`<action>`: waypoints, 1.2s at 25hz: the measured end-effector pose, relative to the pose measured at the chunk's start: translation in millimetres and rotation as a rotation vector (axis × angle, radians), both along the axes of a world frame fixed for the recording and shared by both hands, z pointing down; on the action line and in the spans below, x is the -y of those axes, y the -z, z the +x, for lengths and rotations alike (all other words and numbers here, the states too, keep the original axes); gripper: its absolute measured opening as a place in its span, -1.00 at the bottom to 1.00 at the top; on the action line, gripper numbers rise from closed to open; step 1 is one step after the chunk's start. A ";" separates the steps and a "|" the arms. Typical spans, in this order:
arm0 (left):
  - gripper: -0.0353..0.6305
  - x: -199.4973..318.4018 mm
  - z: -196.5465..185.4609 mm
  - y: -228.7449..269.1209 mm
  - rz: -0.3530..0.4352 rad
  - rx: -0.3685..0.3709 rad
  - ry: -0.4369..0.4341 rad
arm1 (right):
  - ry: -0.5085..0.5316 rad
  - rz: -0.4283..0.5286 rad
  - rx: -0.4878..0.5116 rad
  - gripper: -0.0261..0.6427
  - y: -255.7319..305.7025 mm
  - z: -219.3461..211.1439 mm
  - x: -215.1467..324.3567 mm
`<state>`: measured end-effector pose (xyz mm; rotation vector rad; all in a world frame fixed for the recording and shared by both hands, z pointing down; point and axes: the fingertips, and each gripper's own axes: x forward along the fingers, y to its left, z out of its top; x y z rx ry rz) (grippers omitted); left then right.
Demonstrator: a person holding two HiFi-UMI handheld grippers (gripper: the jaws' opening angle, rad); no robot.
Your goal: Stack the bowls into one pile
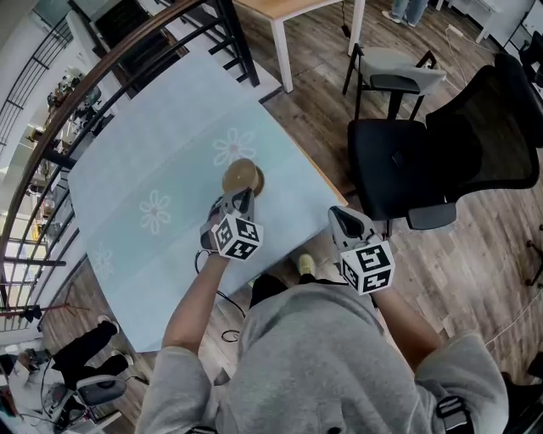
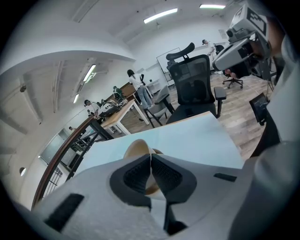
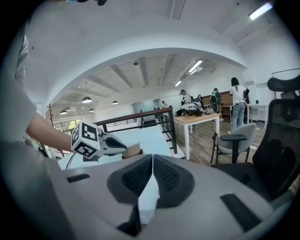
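A tan bowl (image 1: 242, 176) sits near the middle of the pale blue table (image 1: 161, 127), with a darker brown rim showing at its right side. My left gripper (image 1: 240, 199) is at the bowl's near edge, jaws shut on the tan bowl's (image 2: 136, 149) rim. The right gripper view shows the left gripper (image 3: 115, 145) holding that bowl (image 3: 131, 151) just above the tabletop. My right gripper (image 1: 344, 219) hovers at the table's right edge, shut and empty (image 3: 153, 159). How many bowls lie under the tan one is hidden.
A black office chair (image 1: 441, 161) and a grey chair (image 1: 394, 72) stand right of the table. A dark railing (image 1: 127, 59) runs along the far left side. A wooden desk (image 1: 288, 13) is beyond. Flower prints mark the tablecloth.
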<state>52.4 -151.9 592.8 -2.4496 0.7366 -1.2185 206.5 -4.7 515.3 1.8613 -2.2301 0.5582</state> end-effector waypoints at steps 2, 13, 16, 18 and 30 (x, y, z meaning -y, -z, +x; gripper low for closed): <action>-0.82 -5.3 2.0 -10.7 -0.020 0.026 -0.011 | -0.005 -0.003 -0.001 -0.84 -0.2 1.6 -2.0; -0.60 -15.2 8.9 -39.5 -0.254 -0.082 0.039 | -0.015 -0.018 -0.002 -0.84 -4.5 3.5 -7.8; -0.52 -8.7 5.1 -27.3 -0.259 -0.164 0.085 | -0.015 -0.007 -0.007 -0.84 1.6 5.5 -2.0; -0.52 -2.7 -2.2 -6.1 -0.219 -0.237 0.130 | -0.014 0.004 -0.005 -0.84 9.3 8.3 2.0; -0.82 -34.4 -96.6 157.9 -0.037 -0.764 0.513 | -0.011 0.082 0.077 -0.84 95.5 25.0 24.0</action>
